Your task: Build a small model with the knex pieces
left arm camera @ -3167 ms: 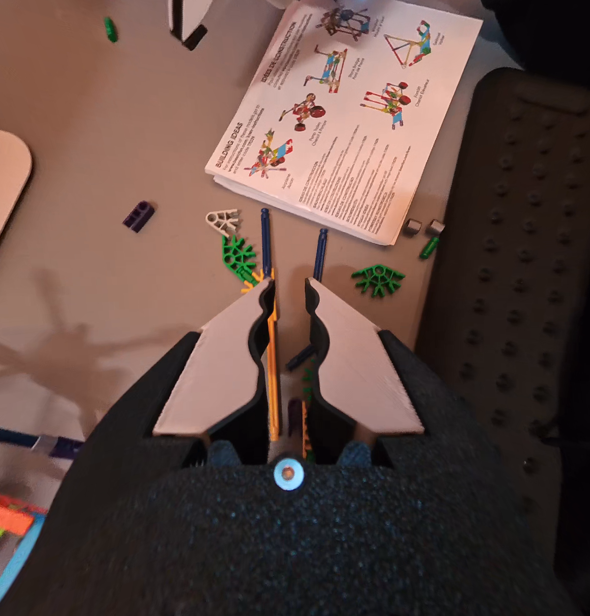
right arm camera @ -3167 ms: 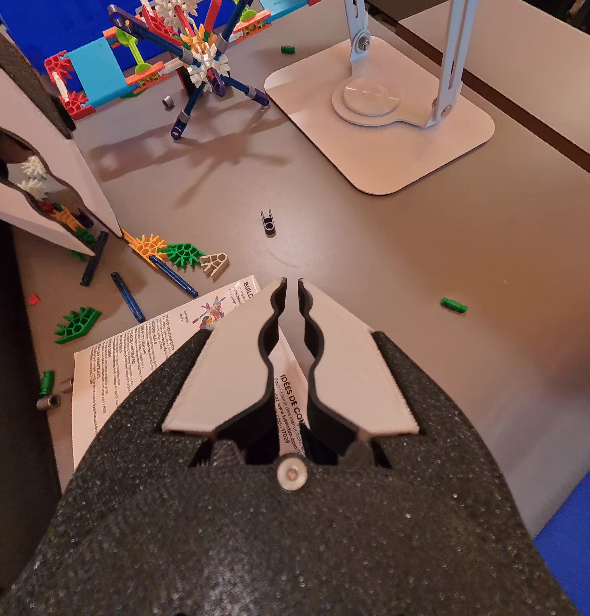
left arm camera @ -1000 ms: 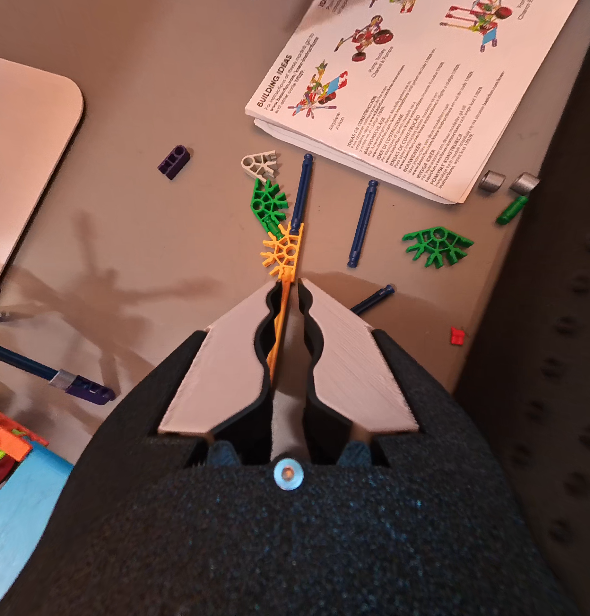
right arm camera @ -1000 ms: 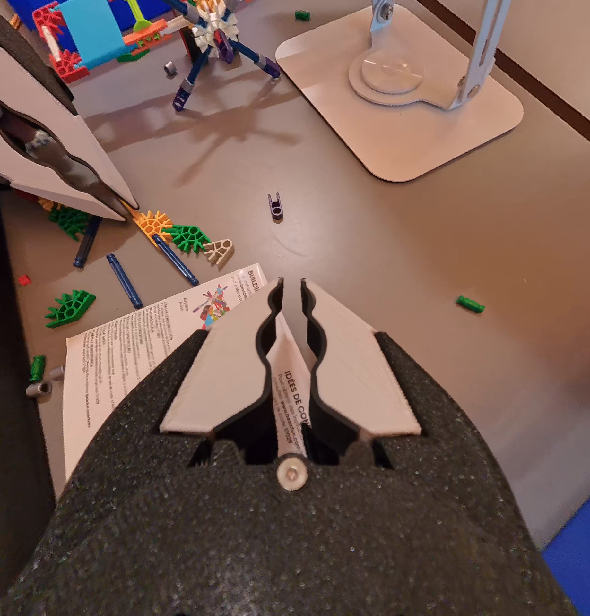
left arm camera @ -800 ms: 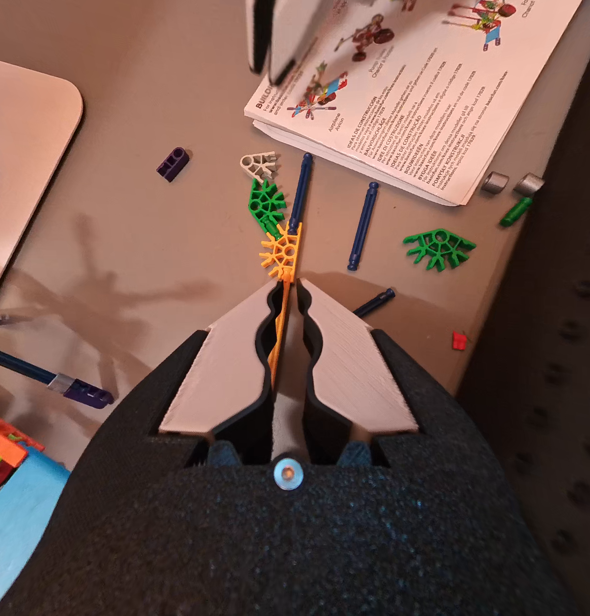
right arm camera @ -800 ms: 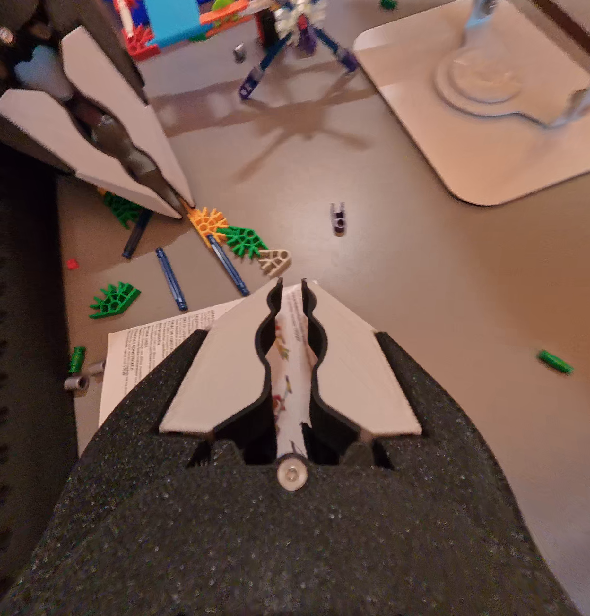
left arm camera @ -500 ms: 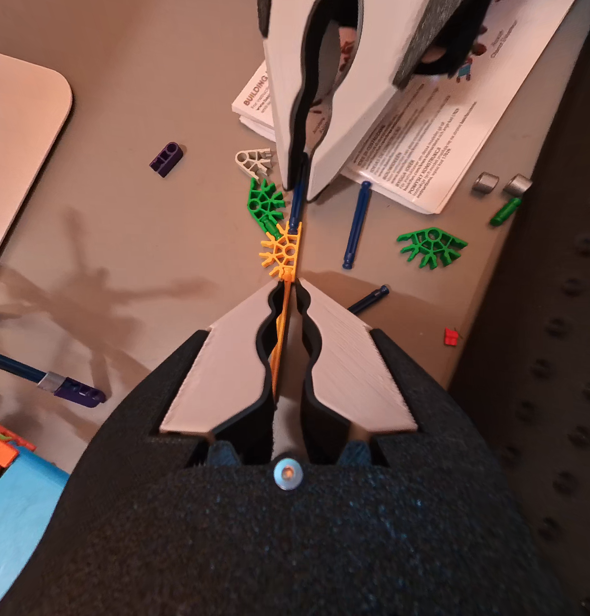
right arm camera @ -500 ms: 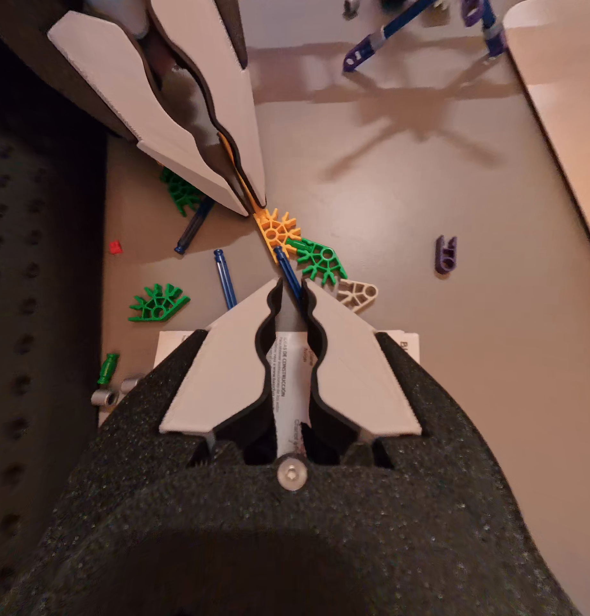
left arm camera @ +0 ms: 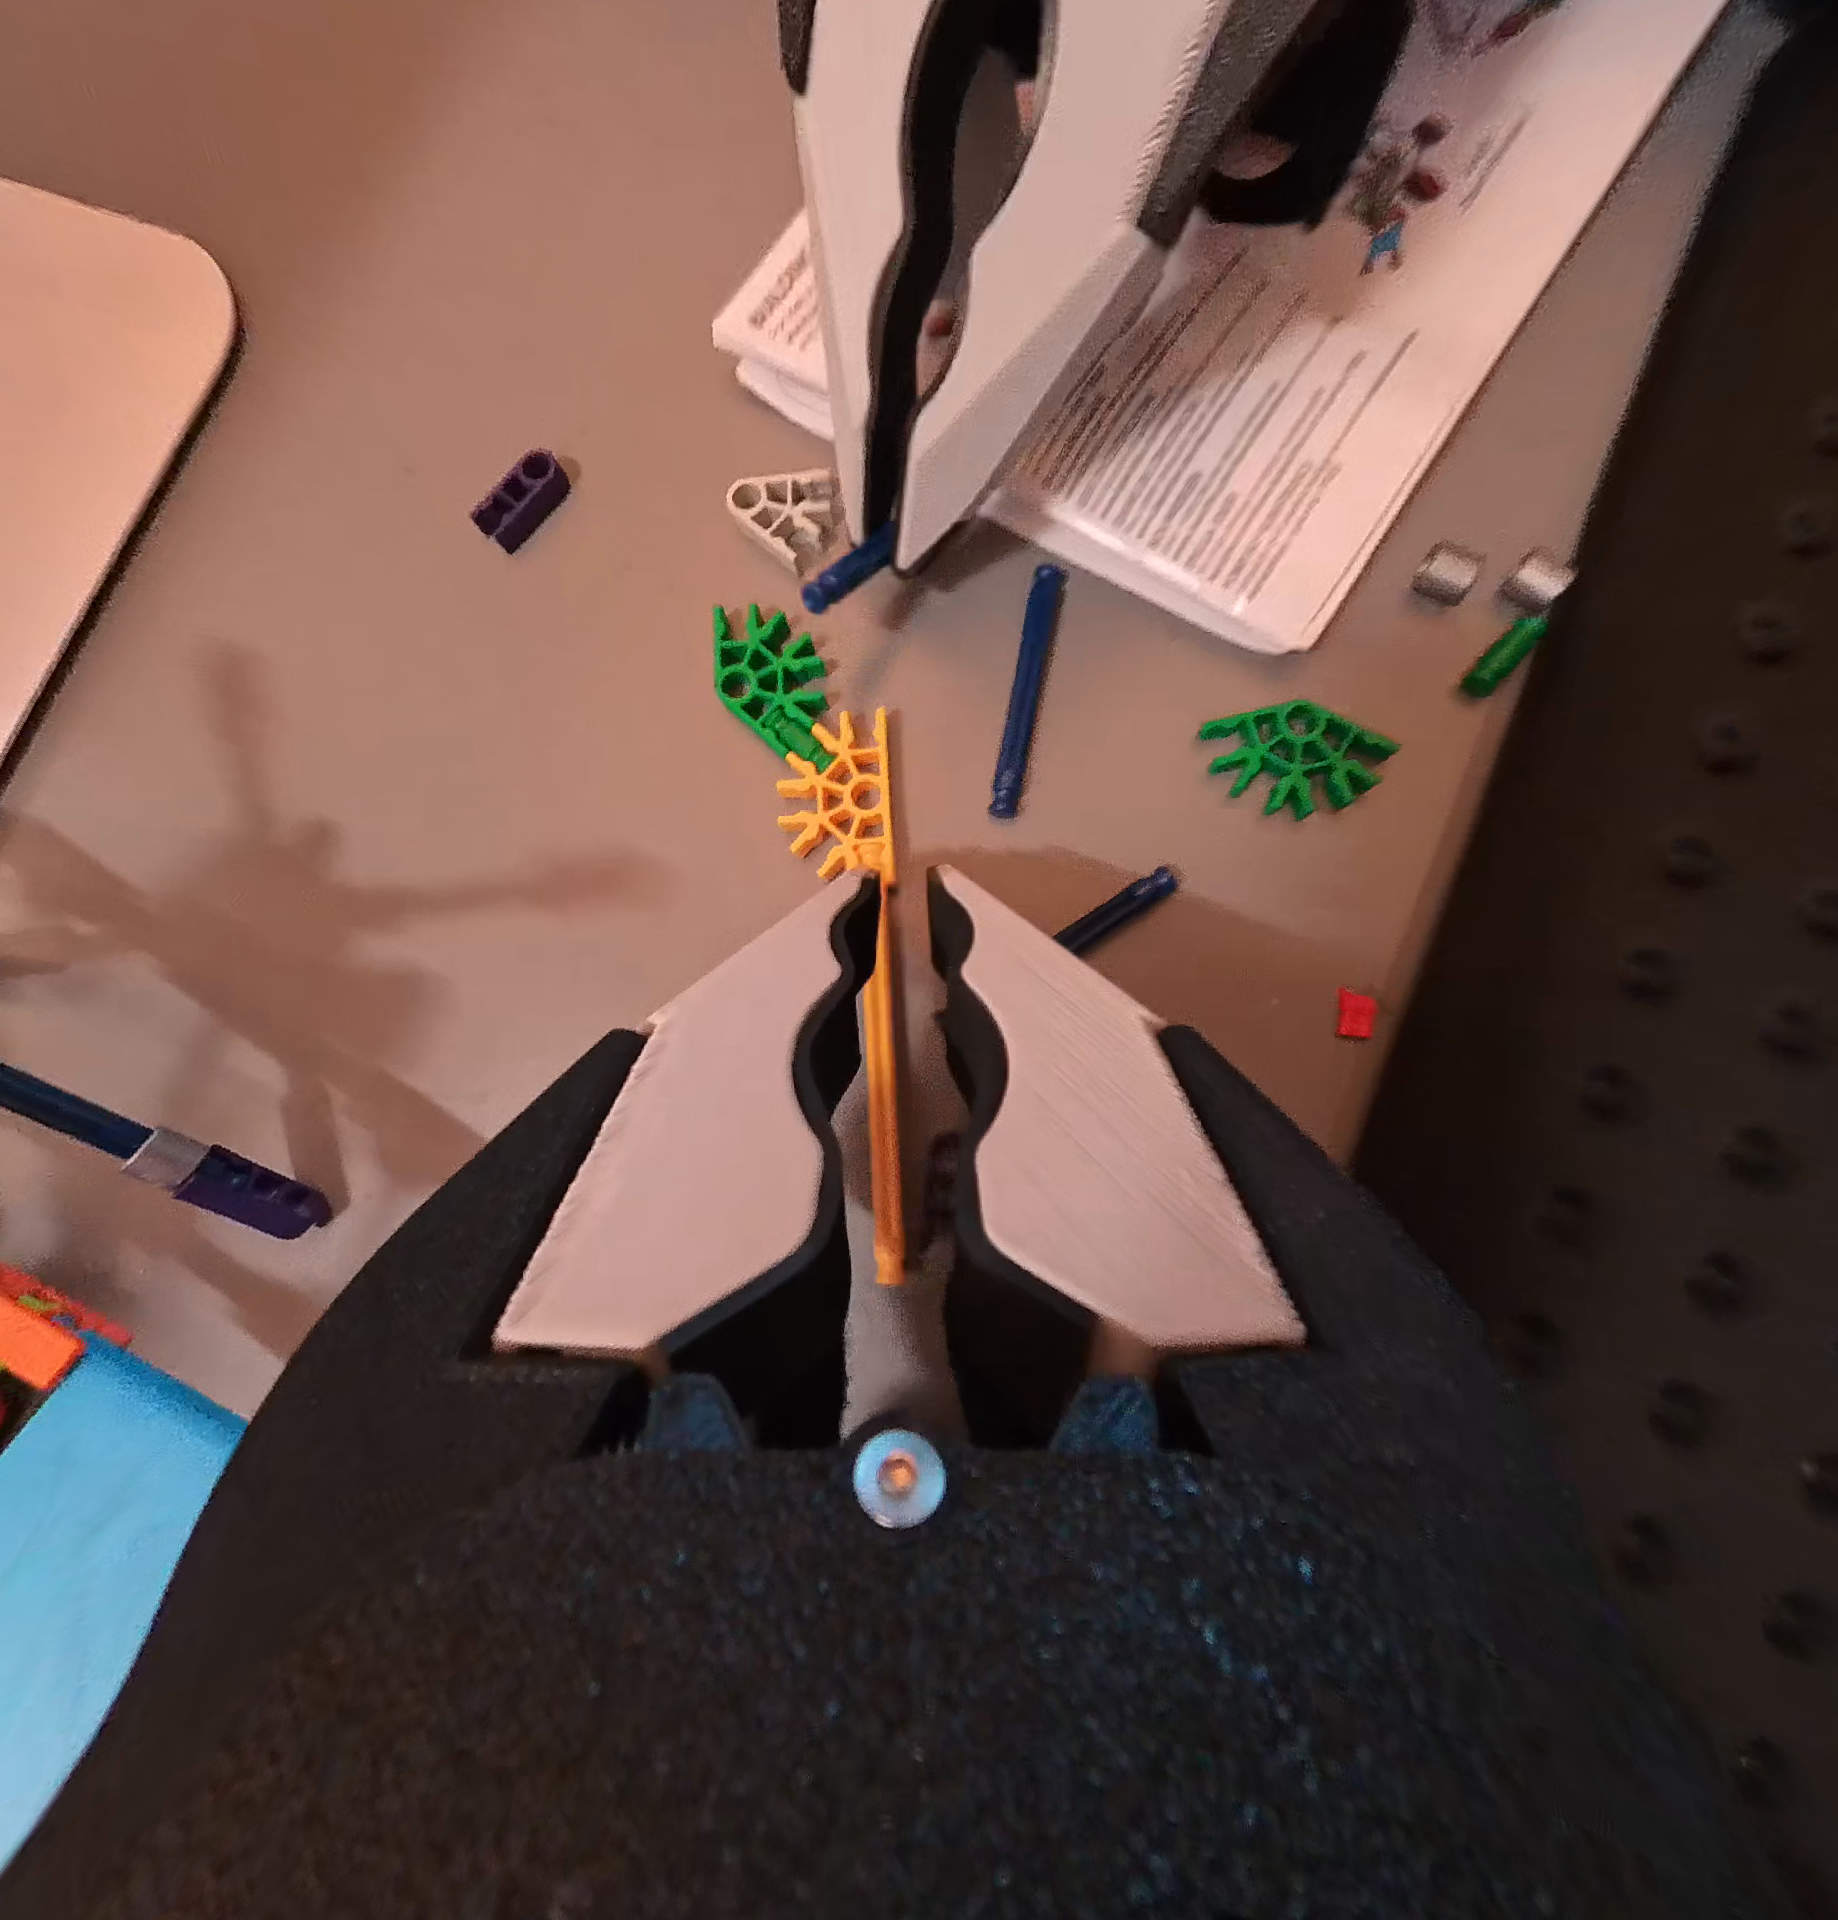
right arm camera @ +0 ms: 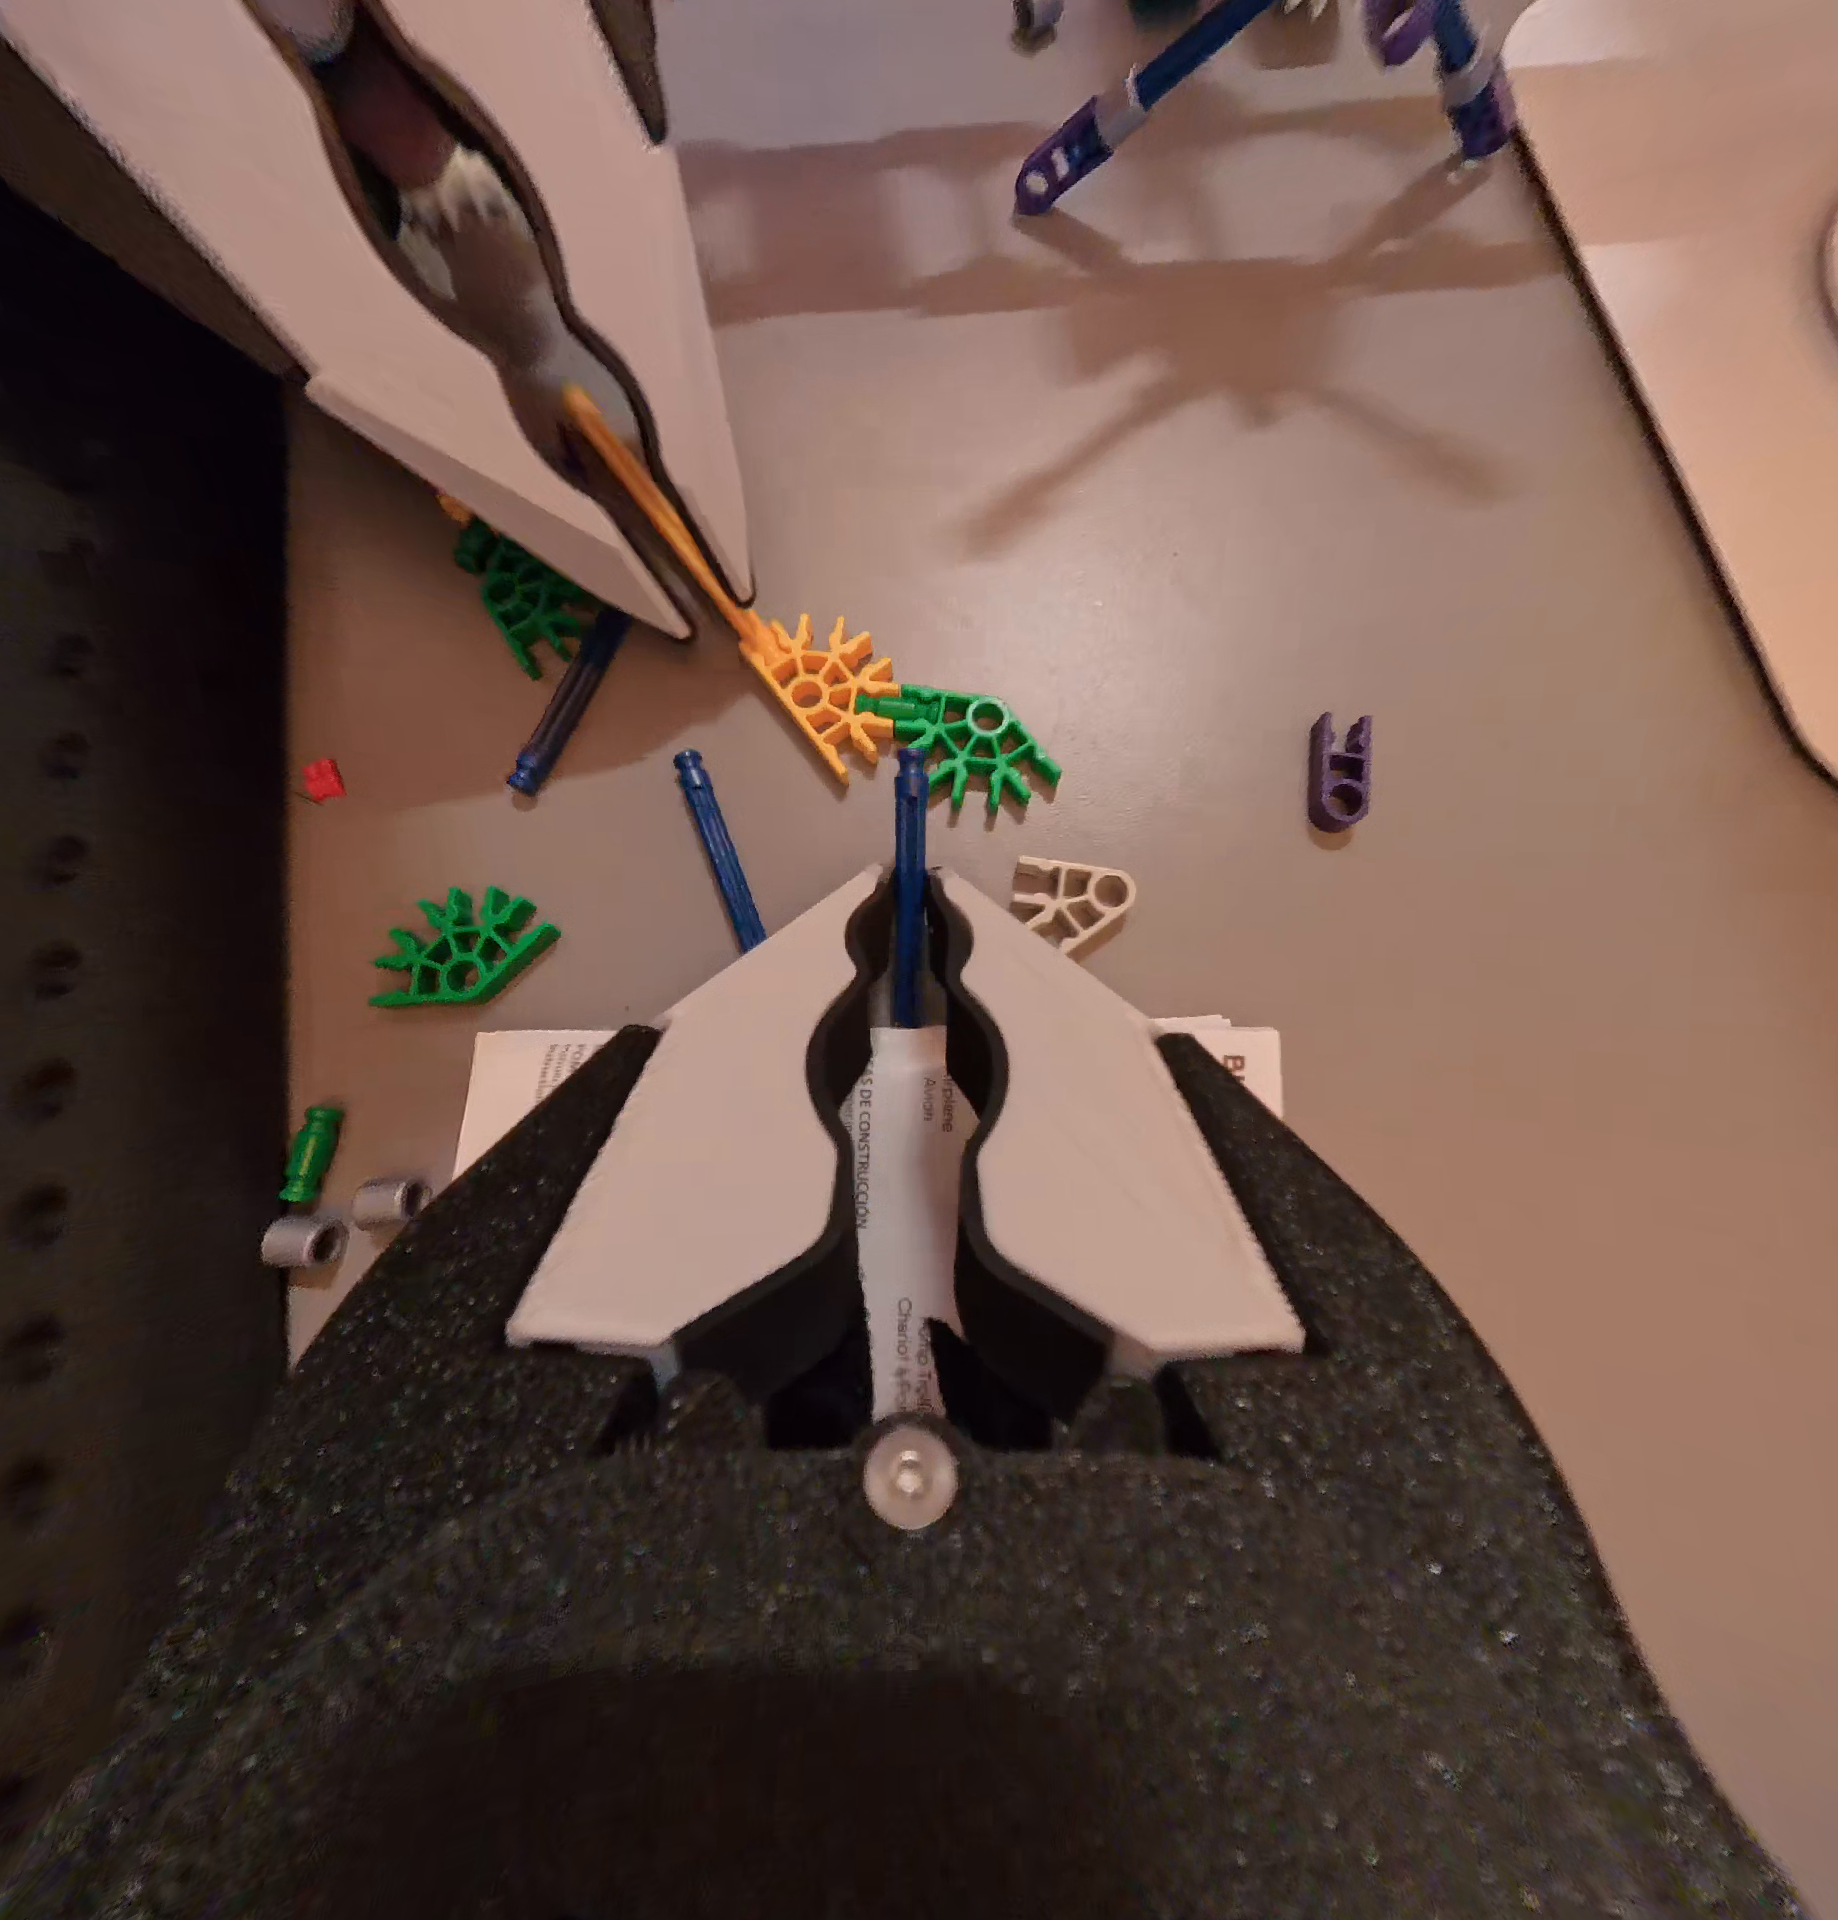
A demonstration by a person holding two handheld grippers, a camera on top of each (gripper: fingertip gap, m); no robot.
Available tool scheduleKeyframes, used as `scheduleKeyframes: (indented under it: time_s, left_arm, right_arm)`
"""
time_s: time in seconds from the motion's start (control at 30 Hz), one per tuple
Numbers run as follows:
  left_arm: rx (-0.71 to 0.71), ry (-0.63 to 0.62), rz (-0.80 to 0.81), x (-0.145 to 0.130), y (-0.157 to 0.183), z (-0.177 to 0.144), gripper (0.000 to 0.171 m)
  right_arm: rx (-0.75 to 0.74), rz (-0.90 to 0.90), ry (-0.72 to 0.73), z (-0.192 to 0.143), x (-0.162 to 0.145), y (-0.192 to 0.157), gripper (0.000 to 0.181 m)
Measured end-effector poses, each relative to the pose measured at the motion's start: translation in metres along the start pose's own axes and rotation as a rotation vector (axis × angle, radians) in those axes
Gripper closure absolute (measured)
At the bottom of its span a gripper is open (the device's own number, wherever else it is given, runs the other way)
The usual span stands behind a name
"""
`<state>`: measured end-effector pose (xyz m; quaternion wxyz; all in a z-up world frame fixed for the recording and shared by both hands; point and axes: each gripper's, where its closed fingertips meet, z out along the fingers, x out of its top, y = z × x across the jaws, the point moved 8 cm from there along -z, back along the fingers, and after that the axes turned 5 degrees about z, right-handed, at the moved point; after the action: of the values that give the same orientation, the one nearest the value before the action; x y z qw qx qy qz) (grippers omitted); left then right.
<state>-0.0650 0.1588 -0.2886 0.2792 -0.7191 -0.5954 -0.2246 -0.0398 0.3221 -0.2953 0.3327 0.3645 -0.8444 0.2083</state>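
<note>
My left gripper (left arm camera: pixel 899 883) is shut on a thin orange rod (left arm camera: pixel 882 1091). The rod's far end carries an orange fan connector (left arm camera: pixel 842 800), which is joined to a green fan connector (left arm camera: pixel 764 675) on the tan table. My right gripper (right arm camera: pixel 907 873) is shut on a dark blue rod (right arm camera: pixel 908 831). That rod's free tip sits just short of the orange connector (right arm camera: pixel 816 691) and the green connector (right arm camera: pixel 972 732). The right gripper (left arm camera: pixel 891 556) reaches in from the top of the left wrist view. The left gripper (right arm camera: pixel 715 613) shows at the upper left of the right wrist view.
A white booklet (left arm camera: pixel 1206 468) lies at the far right. Around it are loose blue rods (left arm camera: pixel 1024 686), a green connector (left arm camera: pixel 1294 753), a grey connector (left arm camera: pixel 780 509), a purple clip (left arm camera: pixel 520 499), grey spacers (left arm camera: pixel 1445 571) and a red bit (left arm camera: pixel 1356 1013). A white base plate (left arm camera: pixel 63 416) is on the left and a dark mat (left arm camera: pixel 1725 935) on the right. The grippers' ends are close to 7 cm from one another.
My right gripper came down from over the booklet, closed on the blue rod beside the orange connector and drew it back from it. My left gripper closed on the orange rod and keeps holding it.
</note>
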Motion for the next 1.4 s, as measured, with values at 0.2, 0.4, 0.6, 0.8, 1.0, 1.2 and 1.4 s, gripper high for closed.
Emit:
scheduleKeyframes:
  time_s: [0.2,0.4,0.6,0.8,1.0,1.2,1.4]
  left_arm:
    - [0.012,0.031,-0.056,-0.01,0.0,-0.029,0.156]
    - [0.014,-0.056,-0.084,-0.031,0.005,-0.039,0.155]
    - [0.012,-0.091,-0.095,-0.037,0.008,-0.029,0.157]
    - [0.002,-0.078,-0.105,-0.034,0.007,-0.026,0.162]
    - [0.002,-0.076,-0.096,-0.033,0.007,-0.024,0.171]
    - [0.024,-0.077,-0.078,-0.032,0.009,-0.024,0.171]
    - [0.071,-0.069,-0.038,-0.03,0.01,-0.025,0.171]
  right_arm:
    - [-0.016,0.025,0.031,-0.016,-0.001,0.007,0.176]
    - [0.079,-0.028,0.015,-0.02,-0.002,-0.009,0.176]
    - [0.178,-0.112,-0.057,-0.011,-0.007,-0.032,0.157]
    - [0.007,0.04,0.265,-0.074,0.012,0.007,0.149]
    - [-0.16,0.189,0.423,-0.115,0.004,0.038,0.154]
    - [-0.189,0.201,0.39,-0.11,0.002,0.041,0.154]
    - [-0.2,0.199,0.375,-0.107,0.001,0.041,0.154]
